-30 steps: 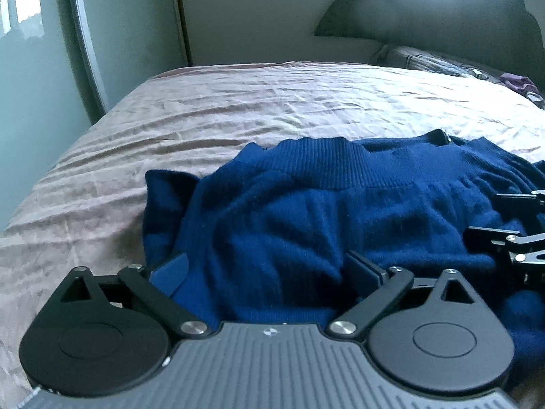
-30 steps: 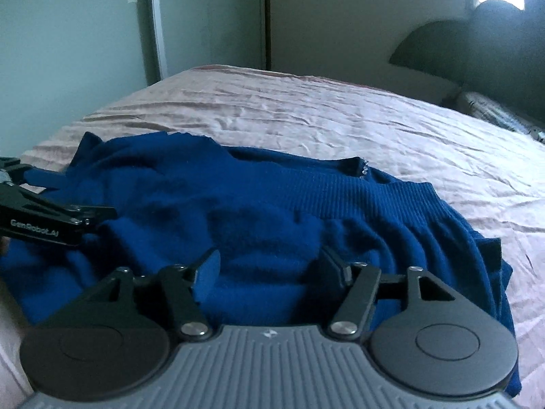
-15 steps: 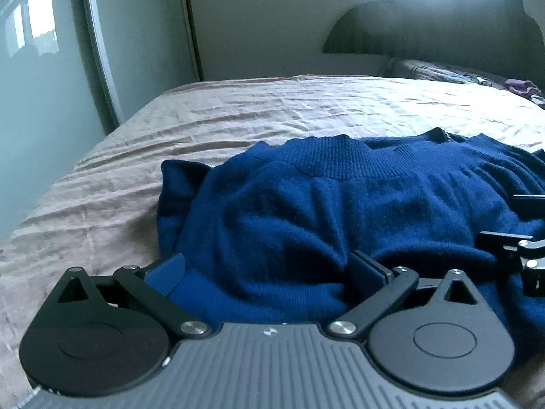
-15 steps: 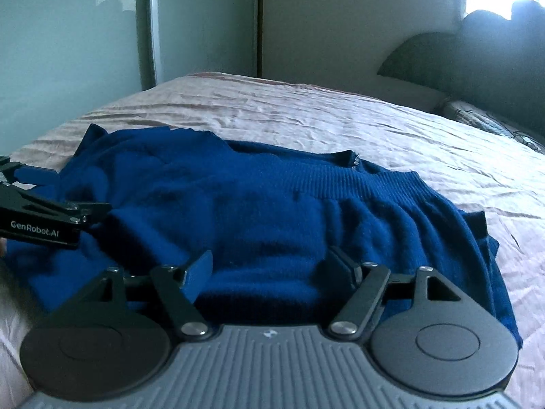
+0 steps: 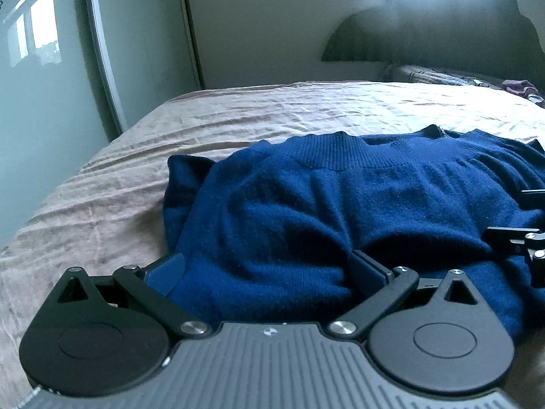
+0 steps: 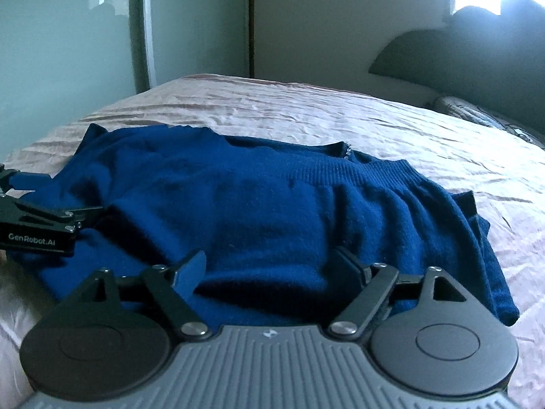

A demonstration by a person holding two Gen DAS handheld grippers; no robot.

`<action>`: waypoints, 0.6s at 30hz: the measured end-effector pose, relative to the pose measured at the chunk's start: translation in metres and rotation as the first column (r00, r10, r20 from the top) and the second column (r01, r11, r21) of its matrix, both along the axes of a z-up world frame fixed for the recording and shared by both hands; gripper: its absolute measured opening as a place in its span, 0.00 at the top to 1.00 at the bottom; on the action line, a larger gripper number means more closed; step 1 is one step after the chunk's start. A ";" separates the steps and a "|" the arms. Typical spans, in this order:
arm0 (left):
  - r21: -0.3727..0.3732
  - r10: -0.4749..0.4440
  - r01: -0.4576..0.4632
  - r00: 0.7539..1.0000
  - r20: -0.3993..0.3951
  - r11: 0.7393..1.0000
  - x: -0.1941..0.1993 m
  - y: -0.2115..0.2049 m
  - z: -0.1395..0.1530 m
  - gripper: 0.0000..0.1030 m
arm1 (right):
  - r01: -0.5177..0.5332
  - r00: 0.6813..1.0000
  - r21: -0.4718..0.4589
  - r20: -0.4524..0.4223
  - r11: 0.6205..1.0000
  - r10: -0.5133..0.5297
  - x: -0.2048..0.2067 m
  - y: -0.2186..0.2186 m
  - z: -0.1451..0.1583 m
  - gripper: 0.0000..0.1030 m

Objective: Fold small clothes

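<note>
A dark blue knit sweater [image 5: 340, 211] lies folded on the pink bedsheet [image 5: 272, 112], ribbed hem toward the far side. My left gripper [image 5: 269, 266] is open, its fingers spread wide over the sweater's near left edge. My right gripper [image 6: 272, 266] is open too, fingers spread over the near right part of the sweater [image 6: 255, 211]. Each gripper shows at the edge of the other's view: the right one [image 5: 524, 238] and the left one [image 6: 41, 225]. Neither holds cloth.
The bed's left edge [image 5: 68, 204] runs beside a glass wardrobe door [image 5: 51, 68]. A dark headboard [image 5: 442, 34] and pillows [image 5: 442, 75] sit at the far right. Bare sheet [image 6: 340, 112] lies beyond the sweater.
Both grippers have pulled back and tilted up slightly from the sweater. The sweater has stayed put.
</note>
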State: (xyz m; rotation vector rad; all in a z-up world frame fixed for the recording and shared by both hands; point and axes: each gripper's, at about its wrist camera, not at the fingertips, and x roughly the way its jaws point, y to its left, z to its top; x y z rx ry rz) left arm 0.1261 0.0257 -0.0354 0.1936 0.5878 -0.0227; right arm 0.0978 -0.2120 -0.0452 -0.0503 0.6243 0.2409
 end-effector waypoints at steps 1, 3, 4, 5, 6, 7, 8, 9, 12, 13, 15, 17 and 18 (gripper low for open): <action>-0.002 0.000 0.000 1.000 0.000 1.000 0.000 0.000 0.000 0.00 | 0.005 1.000 -0.001 0.001 1.000 -0.005 0.000 0.000 0.000 0.17; -0.008 -0.001 0.001 1.000 -0.002 1.000 0.000 0.001 0.000 0.00 | 0.015 1.000 0.002 0.000 1.000 -0.015 0.000 0.000 -0.001 0.16; -0.010 -0.001 0.000 1.000 -0.002 1.000 0.000 0.001 0.000 0.00 | 0.016 1.000 0.004 -0.001 1.000 -0.016 0.000 0.000 -0.001 0.15; -0.012 0.000 0.000 1.000 -0.003 1.000 0.000 0.001 0.000 0.00 | 0.017 1.000 0.004 -0.001 1.000 -0.017 0.000 0.000 -0.001 0.15; -0.013 -0.001 0.001 1.000 -0.004 1.000 0.001 0.002 0.000 0.00 | 0.019 1.000 0.002 -0.001 1.000 -0.019 0.001 0.000 -0.001 0.14; -0.015 0.000 0.000 1.000 -0.004 1.000 0.001 0.002 0.000 0.00 | 0.021 1.000 -0.001 -0.001 1.000 -0.021 0.001 0.000 -0.001 0.12; -0.016 -0.001 0.001 1.000 -0.005 1.000 0.001 0.002 0.000 0.00 | 0.025 1.000 -0.003 -0.001 1.000 -0.025 0.001 0.000 -0.001 0.11; -0.018 -0.001 0.001 1.000 -0.005 1.000 0.001 0.002 0.000 0.00 | 0.029 1.000 -0.005 -0.001 1.000 -0.029 0.001 0.000 -0.001 0.10; -0.016 -0.001 0.001 1.000 -0.005 1.000 0.001 0.002 0.000 0.00 | 0.057 0.998 -0.020 -0.007 0.998 -0.057 0.003 0.001 -0.002 0.02; -0.015 0.000 0.000 1.000 -0.004 1.000 0.001 0.002 0.000 0.00 | 0.069 0.998 -0.022 -0.012 0.997 -0.069 0.003 0.001 -0.003 0.00; -0.012 0.000 0.000 1.000 -0.002 1.000 0.001 0.002 0.000 0.00 | 0.071 0.997 -0.008 -0.019 0.997 -0.071 0.004 -0.001 -0.003 0.00; -0.013 0.001 -0.001 1.000 -0.002 1.000 0.001 0.002 0.000 0.00 | 0.072 0.997 -0.001 -0.022 0.997 -0.072 0.004 -0.001 -0.003 0.00; -0.013 0.000 0.000 1.000 -0.003 1.000 0.001 0.002 0.000 0.00 | 0.073 0.997 -0.001 -0.022 0.997 -0.073 0.004 -0.001 -0.003 0.00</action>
